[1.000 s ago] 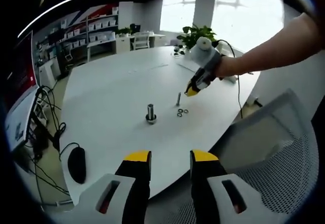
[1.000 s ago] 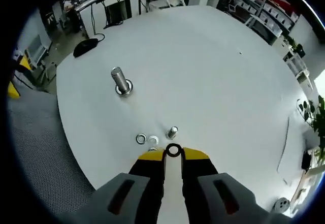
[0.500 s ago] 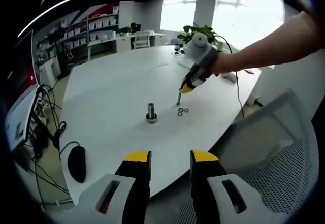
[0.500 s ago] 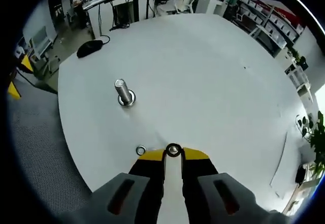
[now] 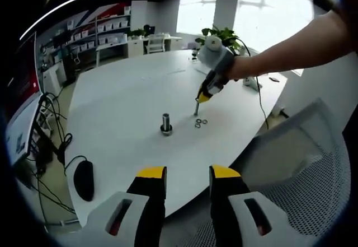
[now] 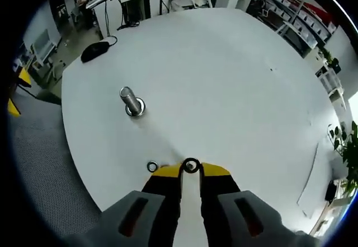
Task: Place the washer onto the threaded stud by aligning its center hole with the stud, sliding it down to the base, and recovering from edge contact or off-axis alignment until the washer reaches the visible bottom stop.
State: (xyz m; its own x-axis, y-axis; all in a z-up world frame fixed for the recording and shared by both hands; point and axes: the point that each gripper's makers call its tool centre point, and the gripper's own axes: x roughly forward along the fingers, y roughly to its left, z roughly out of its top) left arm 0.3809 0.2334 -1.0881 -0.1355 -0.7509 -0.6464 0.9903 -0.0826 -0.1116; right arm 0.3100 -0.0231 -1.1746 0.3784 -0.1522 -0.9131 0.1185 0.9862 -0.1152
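My right gripper (image 6: 191,171) is shut on a small steel washer (image 6: 191,160), which sits flat between its yellow tips. In the left gripper view the right gripper (image 5: 202,97), held by a person's hand, hangs just above a thin upright stud (image 5: 196,109). That thin stud is hidden beneath the jaws in the right gripper view. A thicker threaded stud (image 5: 166,124) (image 6: 132,101) with a washer at its base stands to the left. My left gripper (image 5: 187,174) is open at the table's near edge, holding nothing.
Loose washers (image 5: 200,123) (image 6: 152,166) lie on the white round table (image 5: 123,90) (image 6: 235,73) beside the thin stud. A black mouse (image 5: 85,180) (image 6: 95,50) rests near the edge. A mesh chair (image 5: 296,163) stands close by, and cables and desks surround the table.
My right gripper has carried the washer leftward until it hangs over the thin stud, which has slipped under the jaws in its own view. The left gripper has stayed still.
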